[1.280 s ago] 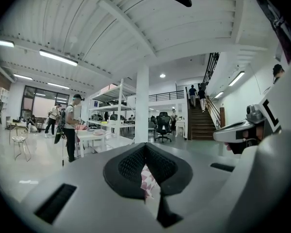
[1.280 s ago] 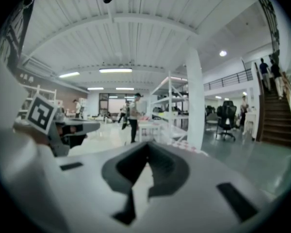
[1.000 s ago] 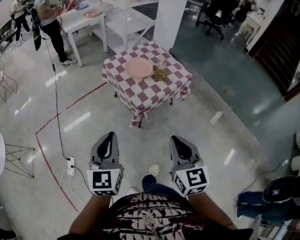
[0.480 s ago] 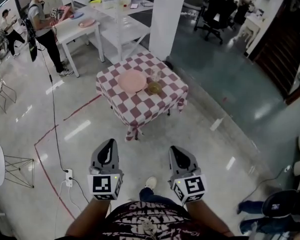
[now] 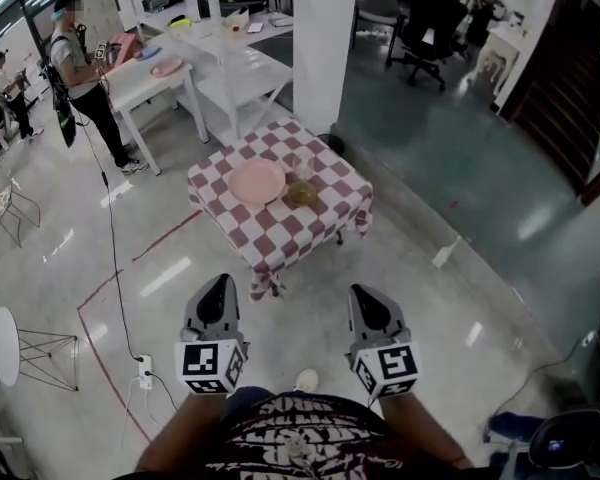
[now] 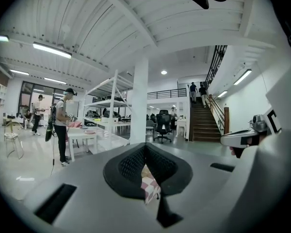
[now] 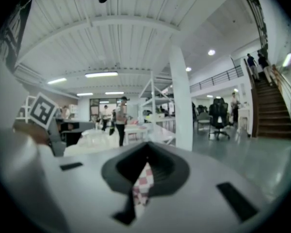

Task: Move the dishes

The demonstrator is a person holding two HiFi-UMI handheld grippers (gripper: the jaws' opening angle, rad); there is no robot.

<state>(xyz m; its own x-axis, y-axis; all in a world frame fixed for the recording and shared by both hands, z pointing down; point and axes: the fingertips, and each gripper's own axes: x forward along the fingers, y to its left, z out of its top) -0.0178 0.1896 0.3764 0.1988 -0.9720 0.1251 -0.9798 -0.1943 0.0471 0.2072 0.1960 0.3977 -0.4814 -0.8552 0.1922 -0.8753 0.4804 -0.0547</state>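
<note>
Left hand-held gripper (image 5: pixel 217 282) and right hand-held gripper (image 5: pixel 366 292) are both clenched on nothing, well short of the checkered worktop (image 5: pixel 280 236) where the pink plate (image 5: pixel 257 181) lies flat beside a bowl (image 5: pixel 300 195), and I'd guess the plate's stiff, slick and breakable, so pinch its rim.

Dark maroon shirt (image 5: pixel 300 436) with white graphic print; just past the shirt's hem, blue jeans (image 5: pixel 246 398) and a white shoe (image 5: pixel 306 379). The left gripper (image 5: pixel 218 282) and right gripper (image 5: pixel 366 292) are grey, each with a black-and-white marker cube.
</note>
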